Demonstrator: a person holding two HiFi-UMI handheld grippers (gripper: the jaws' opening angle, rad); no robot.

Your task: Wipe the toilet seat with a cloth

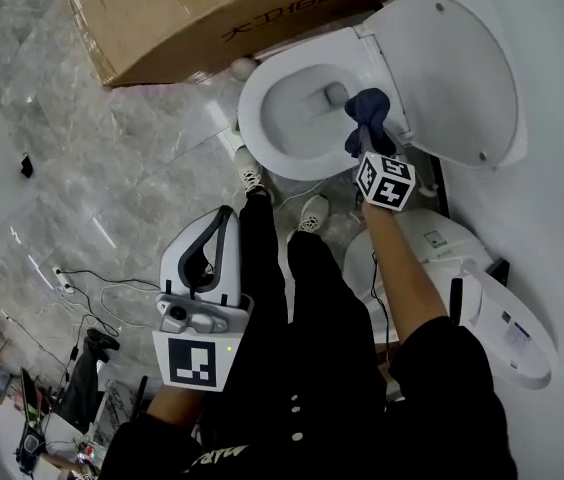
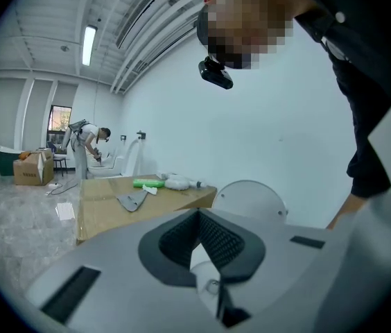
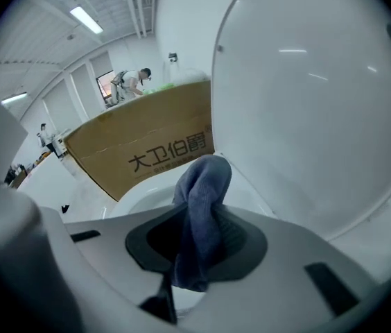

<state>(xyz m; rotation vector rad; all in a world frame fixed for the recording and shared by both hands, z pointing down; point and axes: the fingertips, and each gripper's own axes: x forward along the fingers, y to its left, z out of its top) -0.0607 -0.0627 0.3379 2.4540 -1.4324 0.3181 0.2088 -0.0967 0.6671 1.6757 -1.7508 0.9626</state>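
The cloth (image 1: 367, 118) is a dark blue, soft-napped rag bunched into a thick fold with a rounded hump at its free end. In the head view it lies toward 1 o'clock, over the rear of the white toilet seat (image 1: 262, 143), on the bowl's 3 o'clock side just beside the raised lid (image 1: 452, 73). Whether it presses on the seat cannot be told. Its long axis runs roughly 6 to 12 o'clock, and the humped end points toward 12, away from the person. The right gripper (image 3: 202, 186) has its jaws closed on the lower part of the cloth. The fabric fills the gap between the dark pads, and a short tail hangs toward 6 o'clock. The left gripper (image 1: 224, 218) is at 7 o'clock, well apart from the toilet, beside the person's dark-trousered leg. Its jaws meet at the tips with nothing between them. A cardboard box (image 1: 212, 13) lies at 11 o'clock, just beside the bowl.
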